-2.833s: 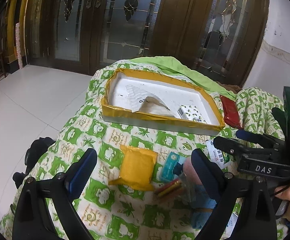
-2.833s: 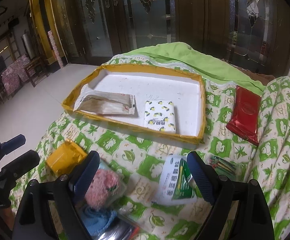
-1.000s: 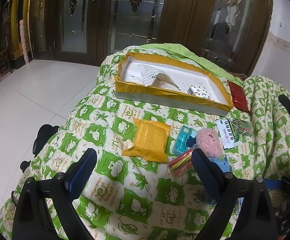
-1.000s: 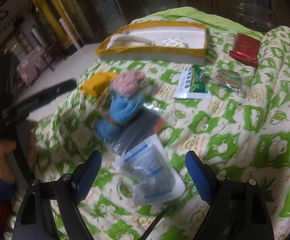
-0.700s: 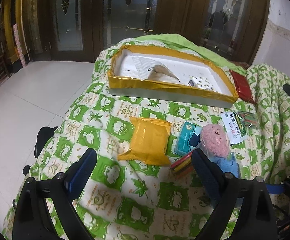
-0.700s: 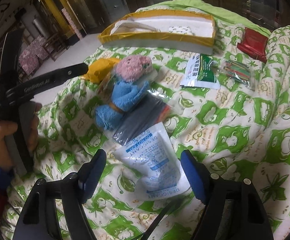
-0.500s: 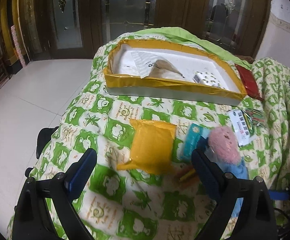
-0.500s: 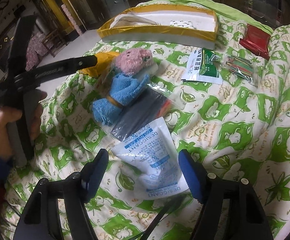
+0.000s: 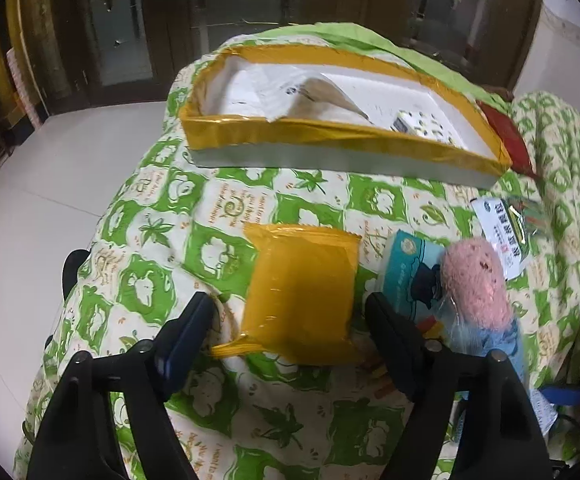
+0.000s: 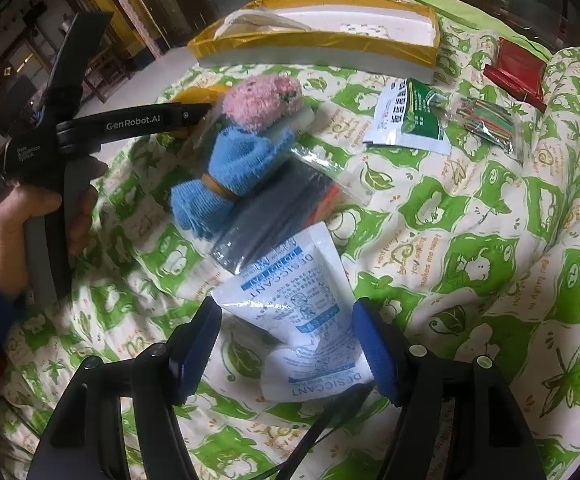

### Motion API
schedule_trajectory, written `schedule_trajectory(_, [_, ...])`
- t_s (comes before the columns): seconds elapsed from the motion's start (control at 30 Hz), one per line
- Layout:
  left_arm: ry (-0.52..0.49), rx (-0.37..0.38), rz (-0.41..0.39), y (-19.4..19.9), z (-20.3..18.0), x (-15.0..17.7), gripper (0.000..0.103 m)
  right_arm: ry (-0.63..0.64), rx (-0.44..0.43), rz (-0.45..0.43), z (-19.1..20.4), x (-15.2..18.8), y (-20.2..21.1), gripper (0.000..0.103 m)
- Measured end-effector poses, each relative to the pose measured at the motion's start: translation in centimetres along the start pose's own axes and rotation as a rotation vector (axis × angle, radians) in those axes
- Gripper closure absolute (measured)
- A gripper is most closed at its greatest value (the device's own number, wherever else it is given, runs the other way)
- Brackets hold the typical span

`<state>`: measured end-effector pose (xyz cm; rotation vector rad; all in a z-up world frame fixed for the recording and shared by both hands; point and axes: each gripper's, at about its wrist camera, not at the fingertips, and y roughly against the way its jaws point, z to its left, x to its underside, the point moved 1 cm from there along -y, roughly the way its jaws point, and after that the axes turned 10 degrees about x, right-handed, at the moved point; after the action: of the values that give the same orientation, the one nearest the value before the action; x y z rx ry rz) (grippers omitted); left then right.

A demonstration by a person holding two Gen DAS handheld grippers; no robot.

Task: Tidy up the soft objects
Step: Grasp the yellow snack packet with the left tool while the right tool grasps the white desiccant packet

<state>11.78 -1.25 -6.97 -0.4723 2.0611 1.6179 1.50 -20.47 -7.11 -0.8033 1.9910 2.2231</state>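
Crinkly yellow packet (image 9: 300, 296) on soft quilt (image 9: 217, 216)

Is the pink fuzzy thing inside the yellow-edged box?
No, the pink fuzzy thing lies on the green patterned blanket, on the near side of the yellow-edged box.

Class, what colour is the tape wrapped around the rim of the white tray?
Shiny golden-yellow tape on the tray rim; the left wrist view shows it best.

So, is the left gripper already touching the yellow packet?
Apart. The left wrist view shows quilt on both sides between the closing left gripper and the yellow packet.
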Motion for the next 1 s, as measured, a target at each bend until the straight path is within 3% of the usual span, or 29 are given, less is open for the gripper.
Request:
schedule_trajectory(0.37, [0.024,0.021,-0.001,-0.2,0.3,0.0,0.042,-0.009,0.003,0.019,-0.3,-0.2,-1.0,0.033])
schedule_trajectory(0.43, [0.035,0.035,-0.005,-0.1,0.5,0.0,0.049,-0.021,0.001,0.020,-0.5,-0.3,-1.1,0.039])
schedule_trajectory(0.47, [0.039,0.048,-0.004,0.0,0.6,0.1,0.058,-0.027,0.001,0.021,-0.5,-0.4,-1.2,0.041])
schedule_trajectory(0.73, [0.055,0.085,-0.014,0.9,0.2,1.1,0.059,-0.050,-0.006,0.000,-0.7,-0.5,-0.9,0.053])
schedule_trajectory(1.0, [0.062,0.109,-0.031,2.0,-0.4,1.9,0.059,-0.055,0.001,-0.020,-0.8,-0.4,-0.6,0.055])
